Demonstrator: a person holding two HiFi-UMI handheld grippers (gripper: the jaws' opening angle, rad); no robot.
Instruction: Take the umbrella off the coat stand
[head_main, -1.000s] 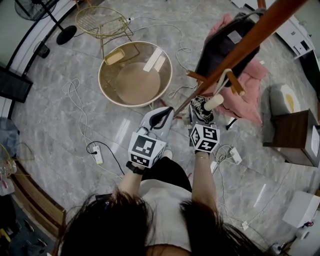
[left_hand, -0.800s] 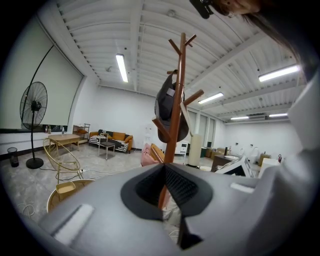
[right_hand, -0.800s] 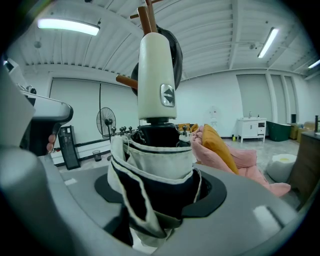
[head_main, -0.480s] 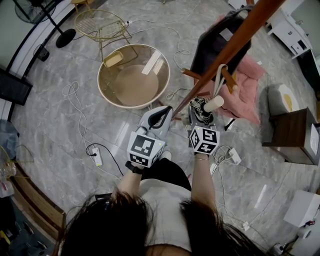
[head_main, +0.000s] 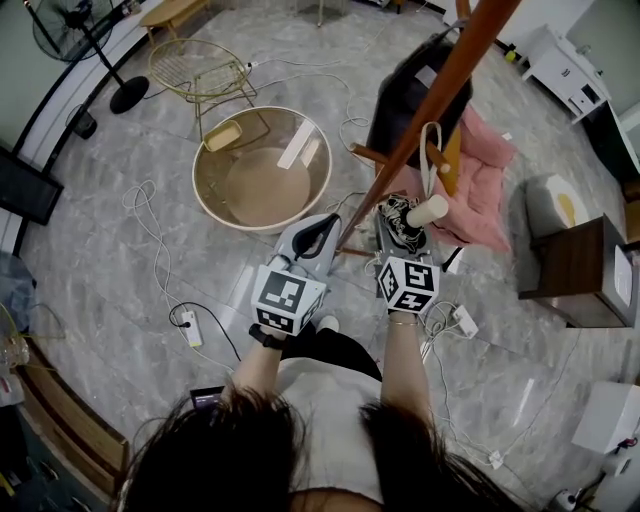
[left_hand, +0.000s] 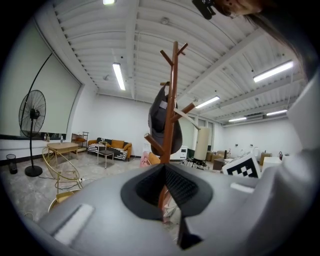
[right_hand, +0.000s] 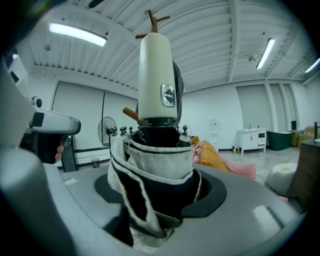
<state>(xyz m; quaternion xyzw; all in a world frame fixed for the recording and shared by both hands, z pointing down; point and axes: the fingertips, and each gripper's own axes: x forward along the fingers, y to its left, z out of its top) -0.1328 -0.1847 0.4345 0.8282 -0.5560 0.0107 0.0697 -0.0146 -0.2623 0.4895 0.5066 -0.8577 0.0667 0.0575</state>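
Observation:
The brown coat stand (head_main: 420, 120) rises slantwise through the head view, and in the left gripper view it (left_hand: 172, 100) stands some way ahead. A folded black-and-white umbrella (head_main: 403, 215) with a cream handle (head_main: 429, 209) stands upright in my right gripper (head_main: 402, 230), which is shut on its fabric (right_hand: 155, 165). Its white strap (head_main: 430, 150) loops up over a peg (head_main: 440, 168) of the stand. My left gripper (head_main: 323, 230) hangs beside the pole, its jaws together with nothing in them (left_hand: 163, 200); only the distant pole shows through the slit.
A black bag (head_main: 412, 95) hangs on the stand above a pink cloth (head_main: 482, 172). On the floor are a round glass table (head_main: 262, 165), a gold wire chair (head_main: 195, 62), cables with a power strip (head_main: 187, 326) and a wooden side table (head_main: 575, 272).
My right gripper has lifted the umbrella, so its handle sits closer under the peg and the strap loop stands higher. The left gripper rose slightly too.

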